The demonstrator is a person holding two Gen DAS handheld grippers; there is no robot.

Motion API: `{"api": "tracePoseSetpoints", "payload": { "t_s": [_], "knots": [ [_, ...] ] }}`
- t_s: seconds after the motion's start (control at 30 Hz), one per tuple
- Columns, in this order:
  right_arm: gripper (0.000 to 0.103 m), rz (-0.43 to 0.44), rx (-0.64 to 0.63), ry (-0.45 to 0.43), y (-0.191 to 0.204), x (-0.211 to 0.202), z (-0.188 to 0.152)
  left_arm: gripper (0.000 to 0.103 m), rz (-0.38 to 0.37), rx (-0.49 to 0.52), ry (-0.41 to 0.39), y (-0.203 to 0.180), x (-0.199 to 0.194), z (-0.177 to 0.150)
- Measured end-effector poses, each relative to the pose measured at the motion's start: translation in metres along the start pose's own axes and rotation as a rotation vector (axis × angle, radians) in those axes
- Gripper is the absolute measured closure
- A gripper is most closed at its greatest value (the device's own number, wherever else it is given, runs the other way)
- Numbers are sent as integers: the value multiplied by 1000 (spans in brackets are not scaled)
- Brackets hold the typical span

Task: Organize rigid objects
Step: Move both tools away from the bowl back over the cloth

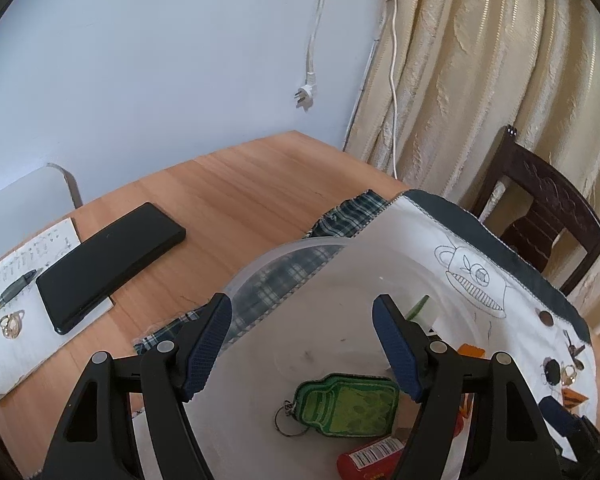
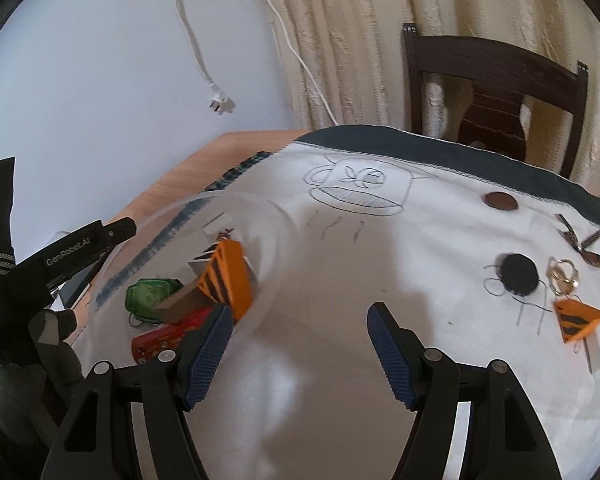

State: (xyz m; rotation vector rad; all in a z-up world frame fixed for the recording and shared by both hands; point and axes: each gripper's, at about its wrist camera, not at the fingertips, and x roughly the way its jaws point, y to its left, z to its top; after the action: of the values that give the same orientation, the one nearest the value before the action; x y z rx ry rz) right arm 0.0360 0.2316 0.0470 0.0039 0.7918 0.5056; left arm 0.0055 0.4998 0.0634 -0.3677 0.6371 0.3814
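Clear bowl (image 2: 276, 216) holds green keychain (image 2: 150, 294), orange wedge (image 2: 228, 276), red pack (image 2: 160, 340).

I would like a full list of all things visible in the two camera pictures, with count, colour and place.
Clear plastic bowl: one, on white cloth.
Green flat keychain: one, in bowl.
Red barcoded packet: one, in bowl.
Orange striped wedge: one, in bowl.
Second orange wedge: one, on cloth, right.
Brown coin: one, cloth.
Black round disc: one, cloth.
Black phone: one, on notebook.
Pen: one, on notebook.
Wooden table: one, brown.
Left gripper: open, above bowl.
Right gripper: open, empty.
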Motion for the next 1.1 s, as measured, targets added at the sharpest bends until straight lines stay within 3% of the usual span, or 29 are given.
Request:
{"api": "tracePoseSetpoints", "payload": {
  "t_s": [0.3, 0.63, 1.1],
  "knots": [
    [29, -42, 36, 3, -22, -10, -7, 27, -7, 56, -13, -16, -7, -3],
    [14, -98, 112, -8, -59, -28, -20, 22, -11, 146, -33, -41, -19, -8],
    [9, -129, 179, -15, -98, -50, -36, 18, -31, 259, -49, -84, -37, -21]
  ]
}}
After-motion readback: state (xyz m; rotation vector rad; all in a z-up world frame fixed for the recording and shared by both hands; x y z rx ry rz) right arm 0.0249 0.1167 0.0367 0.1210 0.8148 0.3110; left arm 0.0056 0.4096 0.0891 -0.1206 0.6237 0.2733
